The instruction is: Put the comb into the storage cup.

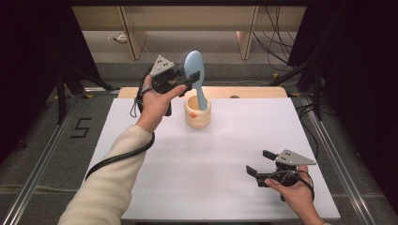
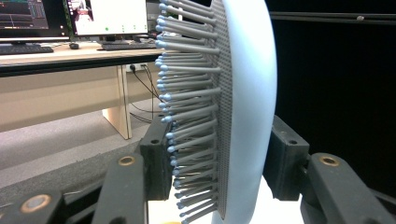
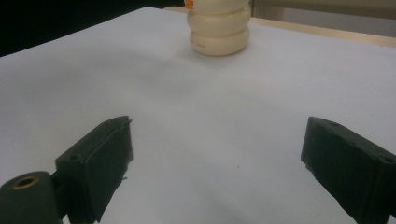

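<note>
I am holding the light blue hairbrush [image 1: 195, 75] upright in my left gripper [image 1: 190, 80], its jaws clamped on the brush head, bristles to one side and smooth back to the other, while the handle is pointing straight down into the cream cup [image 1: 197, 112] at the far side of the table [image 1: 202, 164]. My right gripper [image 1: 260, 161] is resting well apart near the front edge, jaws spread wide and holding nothing, so my left hand is the nearer one.
</note>
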The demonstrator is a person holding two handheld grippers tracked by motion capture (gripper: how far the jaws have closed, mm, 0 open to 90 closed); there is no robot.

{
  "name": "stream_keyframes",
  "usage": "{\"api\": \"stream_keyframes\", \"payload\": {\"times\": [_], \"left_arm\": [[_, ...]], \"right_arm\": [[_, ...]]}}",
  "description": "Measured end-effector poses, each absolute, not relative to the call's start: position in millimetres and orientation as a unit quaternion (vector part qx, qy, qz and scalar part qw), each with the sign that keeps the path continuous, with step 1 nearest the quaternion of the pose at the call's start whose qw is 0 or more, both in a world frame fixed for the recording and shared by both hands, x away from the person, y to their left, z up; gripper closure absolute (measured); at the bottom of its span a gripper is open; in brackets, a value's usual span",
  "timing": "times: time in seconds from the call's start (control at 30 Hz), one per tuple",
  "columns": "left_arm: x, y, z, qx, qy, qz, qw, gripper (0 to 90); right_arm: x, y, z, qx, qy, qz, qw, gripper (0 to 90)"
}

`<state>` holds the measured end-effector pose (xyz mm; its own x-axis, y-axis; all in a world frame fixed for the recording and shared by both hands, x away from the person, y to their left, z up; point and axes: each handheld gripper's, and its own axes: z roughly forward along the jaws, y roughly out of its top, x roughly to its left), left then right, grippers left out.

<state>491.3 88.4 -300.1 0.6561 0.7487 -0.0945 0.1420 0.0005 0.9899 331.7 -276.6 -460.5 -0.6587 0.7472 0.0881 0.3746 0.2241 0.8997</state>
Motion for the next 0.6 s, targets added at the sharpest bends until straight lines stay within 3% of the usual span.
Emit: {"api": "stream_keyframes", "payload": {"times": [0.6], "left_arm": [[499.7, 88.4, -299.7, 0.666, 0.339, 0.257, 0.613, 50.7]], "right_arm": [[332.1, -275.9, -462.1, 0.371, 0.761, 0.501, 0.178, 11.6]]}}
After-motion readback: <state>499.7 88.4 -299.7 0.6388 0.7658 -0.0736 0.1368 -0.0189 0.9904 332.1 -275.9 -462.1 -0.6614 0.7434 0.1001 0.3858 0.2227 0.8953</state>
